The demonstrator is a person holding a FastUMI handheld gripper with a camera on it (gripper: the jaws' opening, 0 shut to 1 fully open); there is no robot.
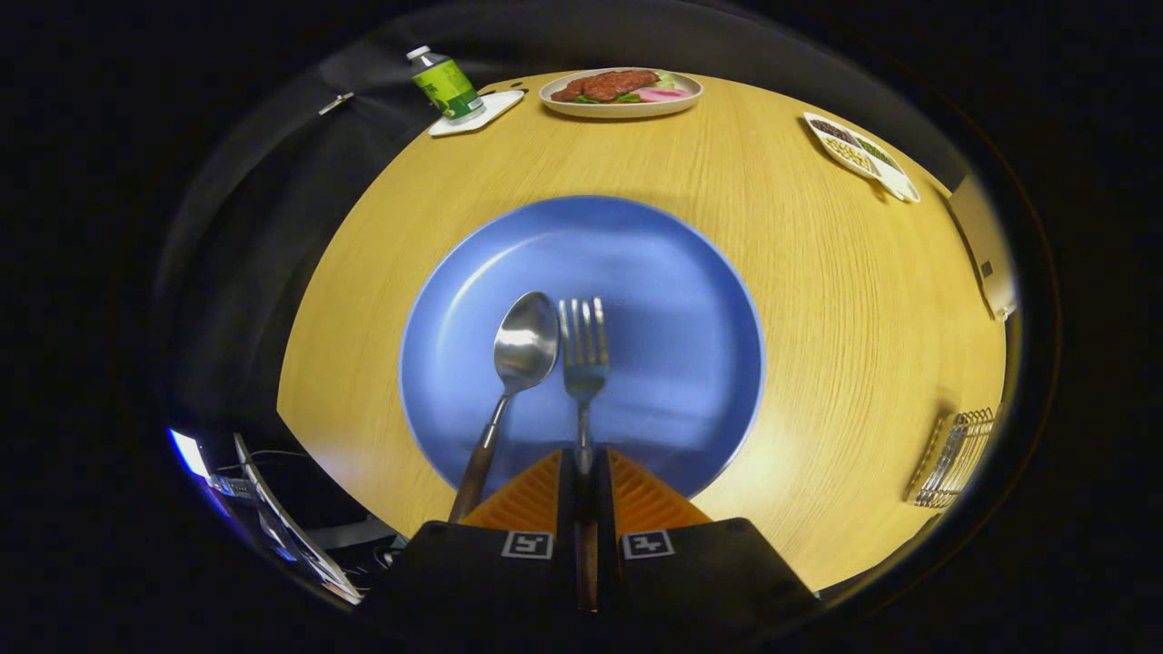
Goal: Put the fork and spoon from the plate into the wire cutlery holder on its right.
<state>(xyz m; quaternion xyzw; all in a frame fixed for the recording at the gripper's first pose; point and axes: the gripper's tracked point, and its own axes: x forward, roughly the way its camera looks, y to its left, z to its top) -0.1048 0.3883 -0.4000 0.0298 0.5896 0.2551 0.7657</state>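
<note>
2 pieces of cutlery lie on the blue plate [654, 272], and 1 of them is already taken: the fork [583, 350] has its handle running straight back between the fingers of the claw [585, 468], which are pressed together on it, tines pointing far, away from the claw. Its long axis lines up with the fingers, so it should come away cleanly if lifted. The spoon [522, 350] lies just left of the fork, bowl far, its handle slanting near and left past the left finger, close beside it but not held. The plate sits in the middle of the round wooden table [818, 300]. The wire cutlery holder [954, 459] stands well to the right of the plate, near the table's right rim; from the claw it lies to the right and slightly farther out. That is the relation the coming move turns on, I judge: the fork must be carried right across the plate's rim and over bare wood, then tipped toward upright to drop into the holder. Nothing stands along that path. Far across the table are a green bottle [445, 84] on a small white tray [498, 107], a dish of food [621, 93], and a divided snack dish [861, 150] far right.
</note>
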